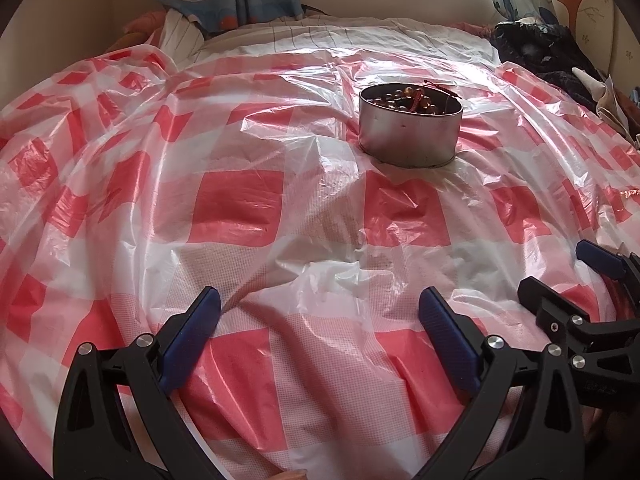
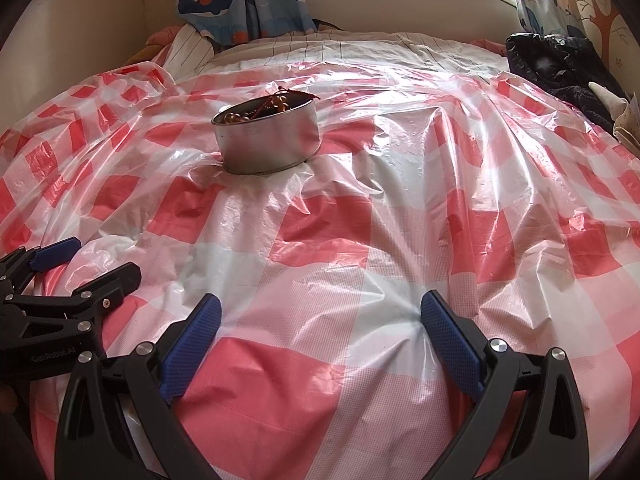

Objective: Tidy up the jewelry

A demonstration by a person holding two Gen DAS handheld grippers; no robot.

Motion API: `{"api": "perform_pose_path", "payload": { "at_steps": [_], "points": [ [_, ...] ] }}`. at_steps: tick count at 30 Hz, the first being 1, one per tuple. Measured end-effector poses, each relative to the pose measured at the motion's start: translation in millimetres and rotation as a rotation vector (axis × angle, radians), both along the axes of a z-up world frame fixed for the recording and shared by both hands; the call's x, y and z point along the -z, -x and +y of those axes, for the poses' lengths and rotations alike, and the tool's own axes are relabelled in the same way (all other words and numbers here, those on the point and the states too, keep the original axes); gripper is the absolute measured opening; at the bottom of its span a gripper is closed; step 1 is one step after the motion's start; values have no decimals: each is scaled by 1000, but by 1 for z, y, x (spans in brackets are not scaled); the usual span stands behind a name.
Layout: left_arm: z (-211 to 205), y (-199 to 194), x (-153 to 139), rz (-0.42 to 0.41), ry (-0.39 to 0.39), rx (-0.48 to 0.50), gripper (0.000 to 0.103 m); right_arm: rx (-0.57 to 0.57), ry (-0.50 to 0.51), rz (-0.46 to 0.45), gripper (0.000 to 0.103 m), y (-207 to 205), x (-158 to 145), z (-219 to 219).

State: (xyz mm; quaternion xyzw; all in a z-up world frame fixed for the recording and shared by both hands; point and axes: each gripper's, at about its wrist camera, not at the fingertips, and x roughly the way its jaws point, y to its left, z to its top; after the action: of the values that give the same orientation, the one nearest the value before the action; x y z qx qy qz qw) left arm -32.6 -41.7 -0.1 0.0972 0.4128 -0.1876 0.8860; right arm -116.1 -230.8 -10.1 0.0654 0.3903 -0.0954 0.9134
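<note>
A bed is covered by a crinkled red-and-white checked plastic sheet (image 1: 236, 208). At the left, the left tongs (image 1: 320, 316) hover low over the sheet, blue pads spread wide and holding nothing. Ahead of them, toward the middle of the bed, stands a round metal tin (image 1: 410, 130). Inside it lie amber-brown beaded jewelry (image 1: 404, 100) and a red cord (image 1: 438, 86) that rises just above the rim. At the right, the right tongs (image 2: 318, 316) sit just beside the left pair, also spread and holding nothing, well apart from the tin. No loose jewelry shows on the sheet, so the task looks nearly or fully done. Any further reach should come from above, since the tin could tip on the soft bedding.
</note>
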Motion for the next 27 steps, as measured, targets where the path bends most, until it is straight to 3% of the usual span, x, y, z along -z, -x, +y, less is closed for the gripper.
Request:
{"api": "perform_pose_path", "payload": {
  "at_steps": [27],
  "points": [
    [-5, -1, 4, 14, -30, -20, 96, 10, 28, -5, 96, 2, -1, 5]
  ]
}}
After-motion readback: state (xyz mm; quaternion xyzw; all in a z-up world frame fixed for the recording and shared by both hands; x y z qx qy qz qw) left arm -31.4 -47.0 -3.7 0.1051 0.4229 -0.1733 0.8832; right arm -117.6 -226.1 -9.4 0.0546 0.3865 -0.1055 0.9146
